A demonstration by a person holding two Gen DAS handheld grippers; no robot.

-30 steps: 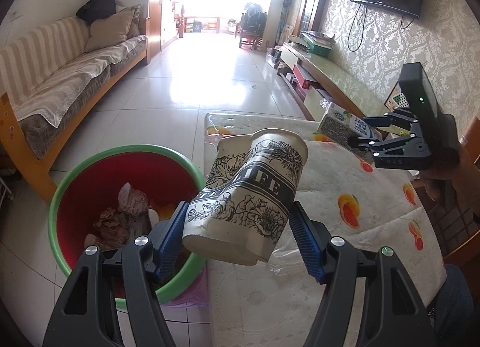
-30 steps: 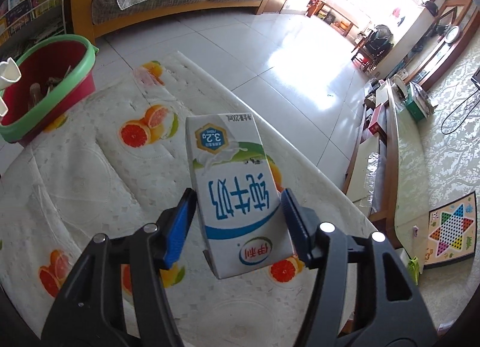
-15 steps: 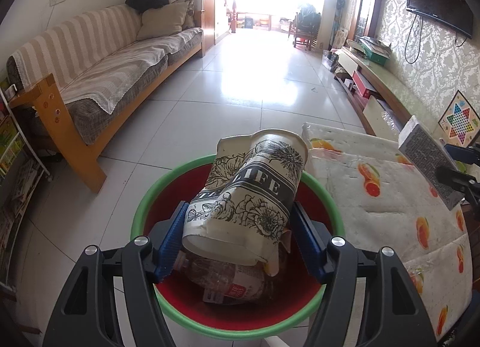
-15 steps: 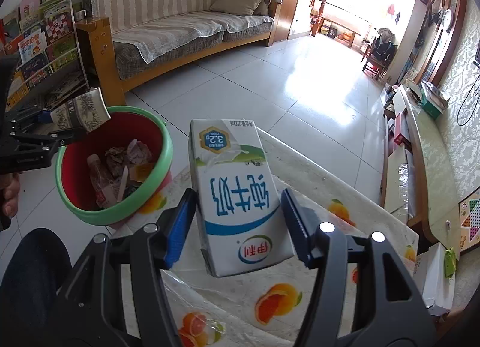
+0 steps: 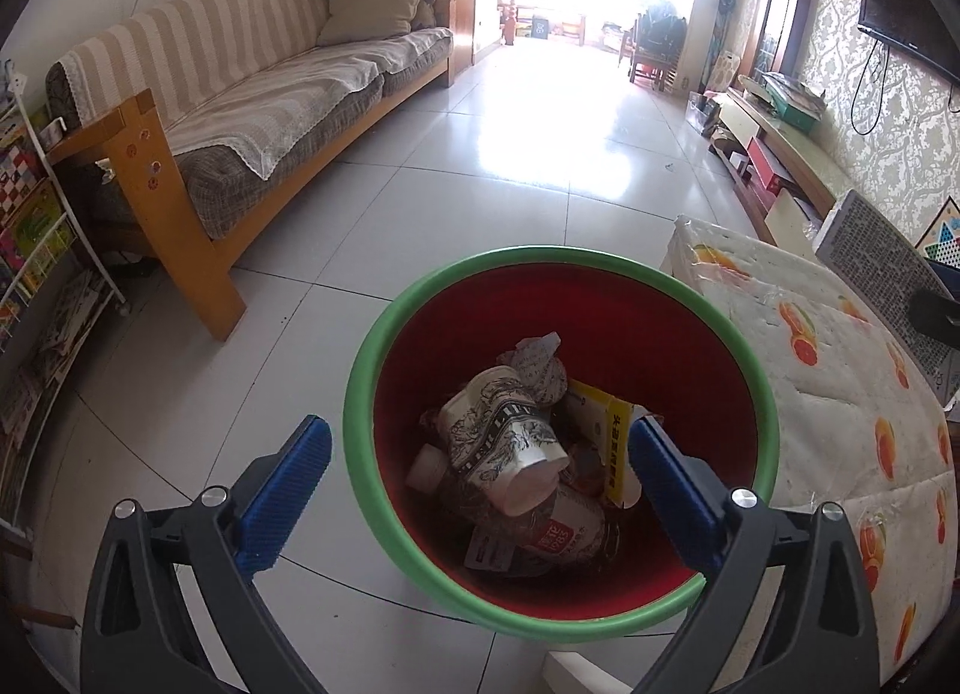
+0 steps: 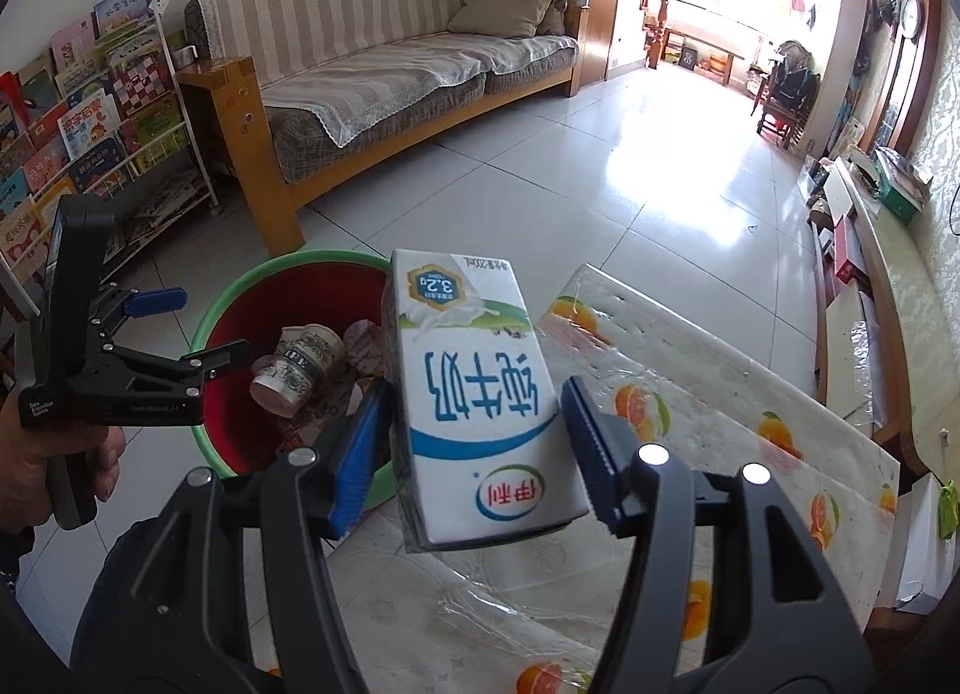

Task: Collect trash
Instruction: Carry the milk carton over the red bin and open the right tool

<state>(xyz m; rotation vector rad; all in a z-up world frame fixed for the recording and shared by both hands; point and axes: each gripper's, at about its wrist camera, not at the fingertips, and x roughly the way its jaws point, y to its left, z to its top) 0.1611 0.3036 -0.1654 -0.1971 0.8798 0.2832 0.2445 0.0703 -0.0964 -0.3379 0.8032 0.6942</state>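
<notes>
Both tools look alike: the left hand-held gripper (image 5: 480,448) has two dark grey, matte plastic arms with triangular cut-outs, each tipped with a ribbed bright blue pad (image 5: 287,490). Round silver screw heads sit at the joints, two on each arm.

The right hand-held gripper (image 6: 477,442) is the same build, blue ridged pads (image 6: 591,454) on dark frames with shiny silver screws.

From the right wrist view, the left tool's body is a black boxy block with small white lettering on its side, and bare skin of the person's left hand (image 6: 90,460) shows around the grip. A dark trouser leg shows below.
</notes>
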